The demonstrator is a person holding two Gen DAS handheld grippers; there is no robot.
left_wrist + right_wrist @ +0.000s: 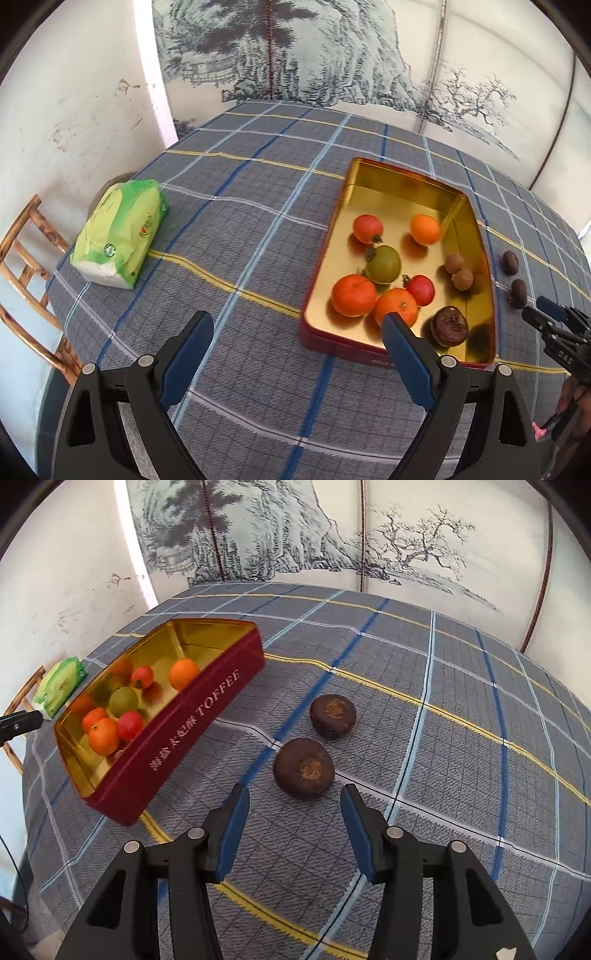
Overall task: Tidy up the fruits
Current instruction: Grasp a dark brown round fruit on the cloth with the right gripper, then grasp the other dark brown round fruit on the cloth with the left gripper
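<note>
We list: toffee tin [192, 716] holding fruit; two brown fruits [304, 768] at its 3 o'clock; left tongs [297, 326] and right tongs [293, 797] wide, empty.

A red toffee tin [192, 731] with a gold inside lies open on the tabletop [461, 775]. In it sit three oranges [354, 295], two red tomato-like fruits [367, 229], one green fruit [384, 264], two small tan round fruits [458, 271] touching each other, and one wrinkled dark brown fruit [448, 326]. Two more dark brown fruits [304, 768] rest on the cloth just beside the tin, near each other.
</note>
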